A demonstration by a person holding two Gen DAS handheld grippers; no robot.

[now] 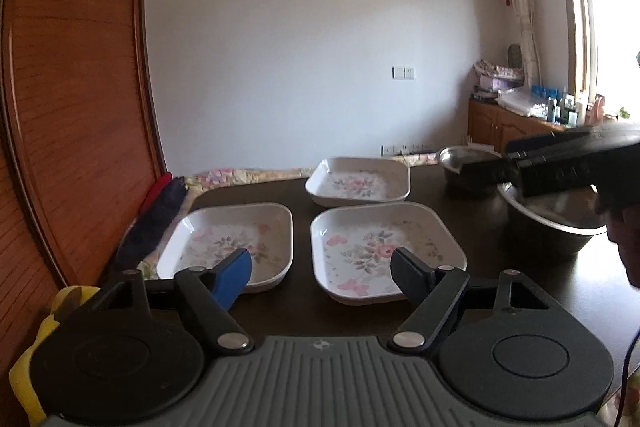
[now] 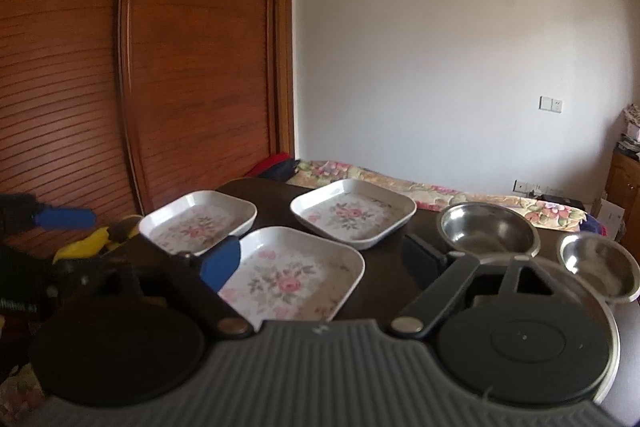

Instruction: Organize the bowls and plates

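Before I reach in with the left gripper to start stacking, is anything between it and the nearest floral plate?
Nothing visible. The left gripper is open, and only bare dark table lies between its fingertips and the nearest floral plate.

Each gripper (image 1: 320,277) (image 2: 324,259) has a ribbed grey body, black round hubs, silver pivot screws, one blue and one black finger
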